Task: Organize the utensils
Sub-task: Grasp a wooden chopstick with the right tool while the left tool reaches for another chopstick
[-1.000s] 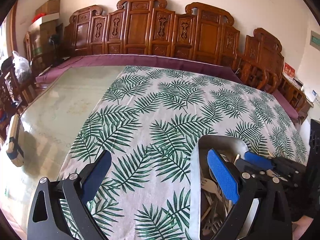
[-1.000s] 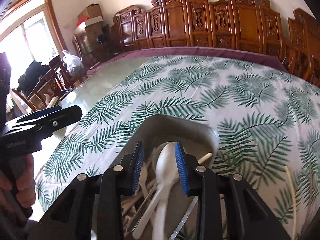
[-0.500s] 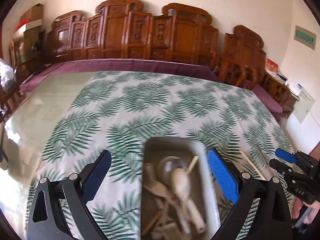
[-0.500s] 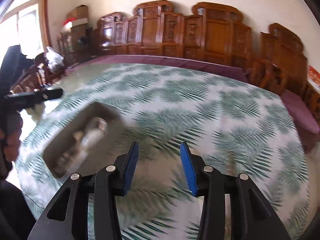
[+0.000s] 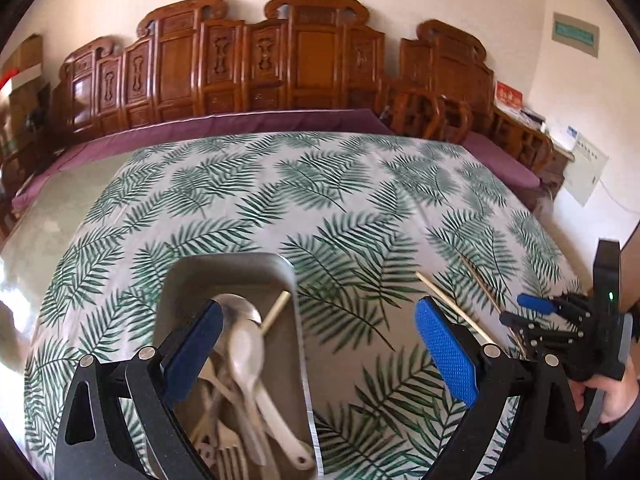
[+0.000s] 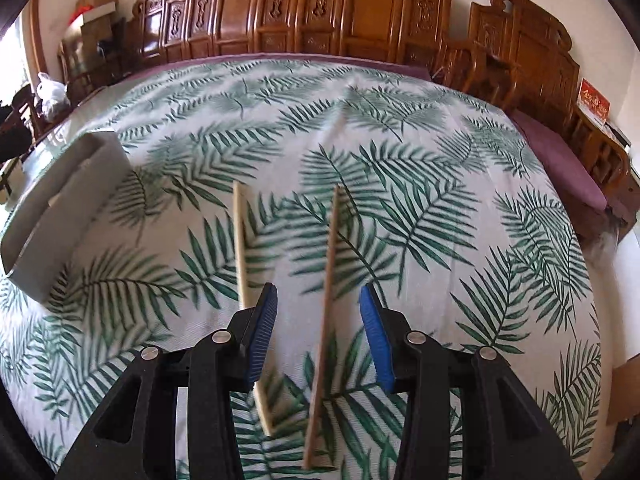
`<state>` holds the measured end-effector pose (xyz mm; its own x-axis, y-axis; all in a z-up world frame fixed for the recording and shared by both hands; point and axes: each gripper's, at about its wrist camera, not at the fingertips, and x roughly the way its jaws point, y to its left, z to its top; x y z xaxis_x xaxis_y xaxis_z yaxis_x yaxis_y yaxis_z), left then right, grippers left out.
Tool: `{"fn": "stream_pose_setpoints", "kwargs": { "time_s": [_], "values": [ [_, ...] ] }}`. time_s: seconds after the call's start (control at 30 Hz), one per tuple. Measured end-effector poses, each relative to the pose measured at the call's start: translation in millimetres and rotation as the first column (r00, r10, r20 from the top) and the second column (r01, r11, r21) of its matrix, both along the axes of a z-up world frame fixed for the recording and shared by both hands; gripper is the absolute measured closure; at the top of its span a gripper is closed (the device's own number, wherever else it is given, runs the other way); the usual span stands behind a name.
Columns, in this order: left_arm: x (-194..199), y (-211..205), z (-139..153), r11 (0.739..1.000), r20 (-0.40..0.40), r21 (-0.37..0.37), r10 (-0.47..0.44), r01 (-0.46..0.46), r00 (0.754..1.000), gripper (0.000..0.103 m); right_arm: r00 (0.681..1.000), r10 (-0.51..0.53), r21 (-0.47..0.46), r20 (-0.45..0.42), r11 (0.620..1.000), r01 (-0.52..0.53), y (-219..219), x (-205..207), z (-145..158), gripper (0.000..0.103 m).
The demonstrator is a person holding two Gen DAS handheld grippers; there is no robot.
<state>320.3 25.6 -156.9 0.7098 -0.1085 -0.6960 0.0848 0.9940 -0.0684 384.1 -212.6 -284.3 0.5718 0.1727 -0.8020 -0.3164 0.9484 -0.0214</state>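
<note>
The right gripper (image 6: pixel 318 320) is being held half-open over one chopstick (image 6: pixel 326 300); the other chopstick (image 6: pixel 241 248) is being partly hidden by its finger.

Left gripper (image 5: pixel 318 354) filling the lower frame, jaws spread wide, gripping nothing, right gripper (image 6: pixel 318 334) at bottom centre, tilting downward, jaws parted, having just been opening, nothing clamped, a hand (image 5: pixel 614 398) showing at lower right

A leaf-print cloth (image 6: pixel 400 128) covers the worktop (image 5: pixel 52 232). On it lie a grey tray (image 5: pixel 224 276) and, well apart, two chopsticks (image 6: pixel 328 280).
</note>
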Motion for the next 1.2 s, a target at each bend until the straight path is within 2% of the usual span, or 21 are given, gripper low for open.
{"fn": "stream_pose_setpoints", "kwargs": {
  "time_s": [0.47, 0.6, 0.63, 0.7, 0.9, 1.07, 1.2],
  "values": [
    [-2.7, -49.0, -26.1, 0.997, -0.045, 0.054, -0.061, 0.063, 0.997, 0.010, 0.994, 0.043, -0.016, -0.102, 0.999, -0.045, -7.0, 6.0, -11.7, 0.060],
    [-3.7, -59.4, -32.0, 0.995, -0.060, 0.064, -0.076, 0.080, 0.995, 0.010, 0.991, 0.057, -0.017, -0.118, 0.998, -0.059, -9.2, 6.9, -10.5, 0.074],
    [-4.1, -61.8, -32.7, 0.994, -0.062, 0.067, -0.079, 0.083, 0.995, 0.010, 0.990, 0.064, -0.017, -0.122, 0.998, -0.066, -9.9, 6.9, -10.0, 0.085],
    [-5.7, -67.6, -34.6, 0.993, -0.067, 0.073, -0.085, 0.089, 0.994, 0.010, 0.990, 0.065, -0.012, -0.127, 0.998, -0.067, -13.3, 7.8, -9.6, 0.097],
    [-1.1, -92.8, -47.4, 0.989, -0.108, 0.103, -0.093, 0.104, 0.990, 0.010, 0.992, 0.055, -0.022, -0.114, 0.998, -0.058, -24.3, 7.9, -9.2, 0.097],
    [6.7, -120.1, -61.6, 0.980, -0.134, 0.149, -0.112, 0.132, 0.985, 0.010, 0.995, 0.031, 0.014, -0.098, 0.999, -0.029, -41.7, 8.6, -5.5, 0.097],
    [19.2, -143.0, -72.4, 0.982, -0.169, 0.126, -0.120, 0.142, 0.978, 0.010, 0.995, 0.014, 0.018, -0.100, 1.000, -0.012, -51.8, 8.1, -8.2, 0.097]
  ]
}}
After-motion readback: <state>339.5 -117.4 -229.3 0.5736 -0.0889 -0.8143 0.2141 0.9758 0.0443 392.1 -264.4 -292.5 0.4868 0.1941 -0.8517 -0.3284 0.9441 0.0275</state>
